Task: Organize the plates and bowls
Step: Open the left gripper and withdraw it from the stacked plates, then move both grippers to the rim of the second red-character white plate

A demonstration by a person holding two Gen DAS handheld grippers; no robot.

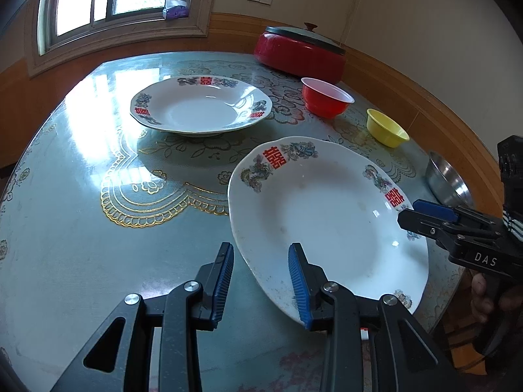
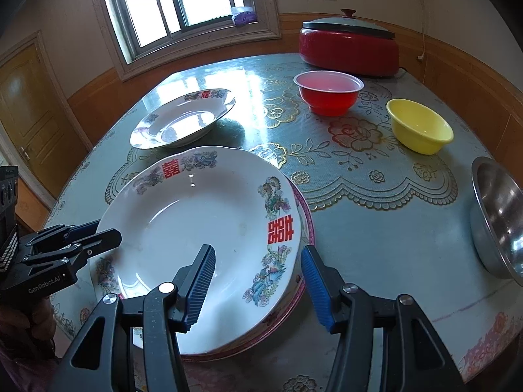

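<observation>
The left hand-held gripper (image 1: 261,281) straddles the near rim of the white decorated plate (image 1: 327,215), jaws apart, pads not visibly pressing. The right hand-held gripper (image 2: 258,287) straddles the opposite rim, also parted. This plate lies on a pink-rimmed plate (image 2: 305,215) on the surface (image 1: 98,261). A second decorated plate (image 1: 199,104), red bowl (image 2: 328,93), yellow bowl (image 2: 420,127) and steel bowl (image 2: 497,215) sit apart.

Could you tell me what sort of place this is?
Probably a home dining room: a table under a floral cover set with plates and bowls, an electric pot, and a window.
</observation>
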